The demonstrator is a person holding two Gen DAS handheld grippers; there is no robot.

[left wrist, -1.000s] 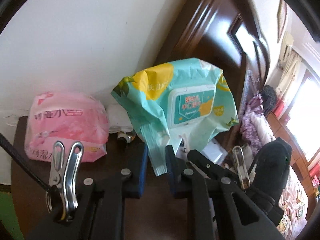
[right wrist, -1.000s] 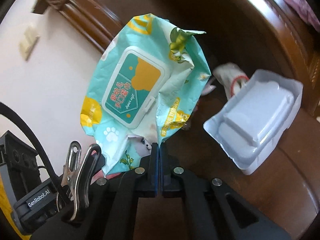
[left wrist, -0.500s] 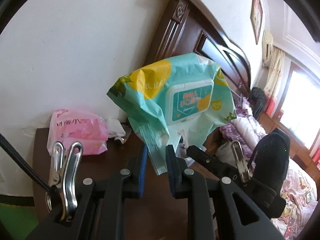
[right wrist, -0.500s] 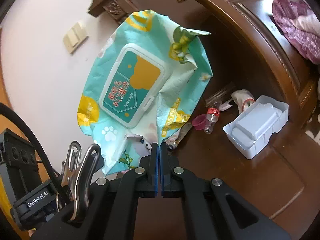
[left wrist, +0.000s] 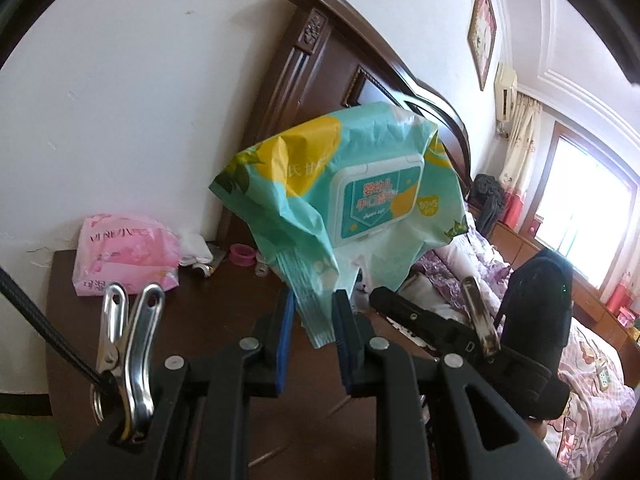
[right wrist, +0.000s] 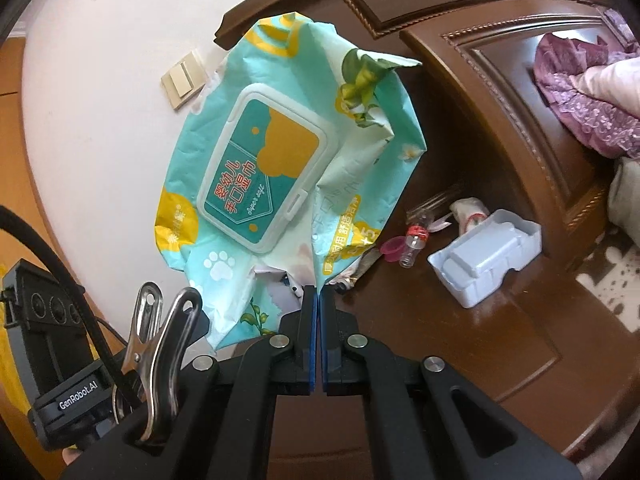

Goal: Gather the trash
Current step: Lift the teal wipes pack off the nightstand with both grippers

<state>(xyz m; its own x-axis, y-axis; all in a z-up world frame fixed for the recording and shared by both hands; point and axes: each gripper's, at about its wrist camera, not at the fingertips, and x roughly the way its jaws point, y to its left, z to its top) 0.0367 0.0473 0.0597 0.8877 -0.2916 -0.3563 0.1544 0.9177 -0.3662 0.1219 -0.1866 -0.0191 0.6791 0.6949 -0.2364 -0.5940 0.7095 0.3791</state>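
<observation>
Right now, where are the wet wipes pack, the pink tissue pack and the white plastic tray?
wet wipes pack (right wrist: pixel 260 172): right wrist view, on its white flip lid.
pink tissue pack (left wrist: pixel 128 254): left wrist view, on its front face.
white plastic tray (right wrist: pixel 486 254): right wrist view, on its raised centre.

The wet-wipe pack's lid (right wrist: pixel 262 176) reads "婴幼儿手口湿巾" and "super soft"; left of it, the camera mount (right wrist: pixel 76 392) reads "GenRobot.AI" (white letters).

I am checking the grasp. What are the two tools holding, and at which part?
Both hold the teal and yellow wet-wipe pack: the right tool pinches its lower edge, the left tool its crimped end seam.
</observation>
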